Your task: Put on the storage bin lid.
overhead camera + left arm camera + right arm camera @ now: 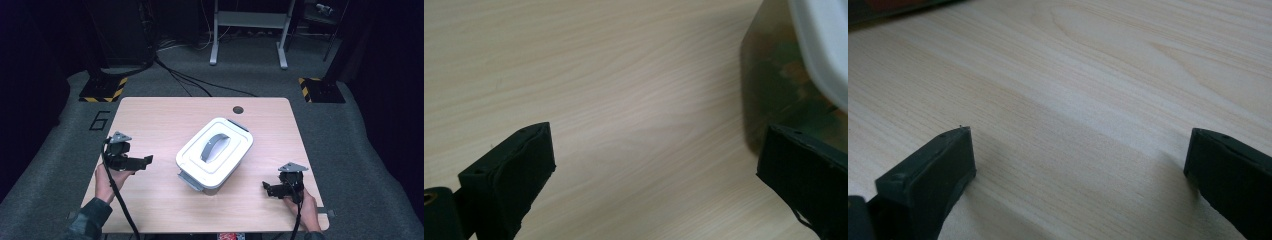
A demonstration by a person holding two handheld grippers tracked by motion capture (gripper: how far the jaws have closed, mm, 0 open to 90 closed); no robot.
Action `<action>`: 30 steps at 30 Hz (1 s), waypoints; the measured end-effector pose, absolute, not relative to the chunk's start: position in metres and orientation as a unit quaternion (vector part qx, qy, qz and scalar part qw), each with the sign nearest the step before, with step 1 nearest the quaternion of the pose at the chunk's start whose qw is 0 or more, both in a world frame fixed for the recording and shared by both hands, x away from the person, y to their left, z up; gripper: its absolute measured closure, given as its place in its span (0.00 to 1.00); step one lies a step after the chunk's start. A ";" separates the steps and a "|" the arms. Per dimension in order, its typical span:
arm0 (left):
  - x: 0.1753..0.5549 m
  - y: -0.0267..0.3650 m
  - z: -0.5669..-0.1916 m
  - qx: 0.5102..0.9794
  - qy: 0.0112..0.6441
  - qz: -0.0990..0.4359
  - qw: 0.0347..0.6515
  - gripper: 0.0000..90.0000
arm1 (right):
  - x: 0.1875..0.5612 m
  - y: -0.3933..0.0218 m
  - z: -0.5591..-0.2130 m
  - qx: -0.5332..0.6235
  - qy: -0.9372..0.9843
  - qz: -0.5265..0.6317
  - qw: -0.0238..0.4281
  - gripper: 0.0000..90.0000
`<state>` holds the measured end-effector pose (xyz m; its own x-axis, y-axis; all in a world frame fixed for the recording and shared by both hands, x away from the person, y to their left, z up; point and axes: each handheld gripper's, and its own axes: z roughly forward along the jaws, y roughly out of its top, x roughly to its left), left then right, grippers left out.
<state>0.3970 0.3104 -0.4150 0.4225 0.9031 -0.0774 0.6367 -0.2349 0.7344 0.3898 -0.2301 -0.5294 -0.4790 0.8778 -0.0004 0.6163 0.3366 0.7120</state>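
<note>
Pale wood is what I see first from the high view: a light table (160,117) on grey carpet, with a white lidded box (214,152) sitting at an angle near its middle. The box has a grey handle (214,145) on its lid and grey latches at two ends. My left gripper (145,161) rests on the table's left side, held in the left hand (107,180), its jaws pointing towards the box but well apart from it. My right gripper (267,188) sits near the table's front right corner, held in the right hand (300,202), jaws pointing left towards the box, also apart from it.

In the left gripper view, the two black jaws of the left gripper (654,160) stand wide apart over bare wood, with nothing between them. The box (789,80) fills the upper right corner, its clear side showing blurred dark contents under the white lid edge, just beside the right-hand jaw.

In the right gripper view, the right gripper (1078,155) also has its jaws spread wide over bare table (1088,75), gripping nothing.
</note>
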 end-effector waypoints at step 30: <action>0.384 0.365 -0.531 0.766 0.512 0.212 0.325 0.00 | 0.390 -0.230 -0.529 0.471 0.793 0.332 0.197 0.00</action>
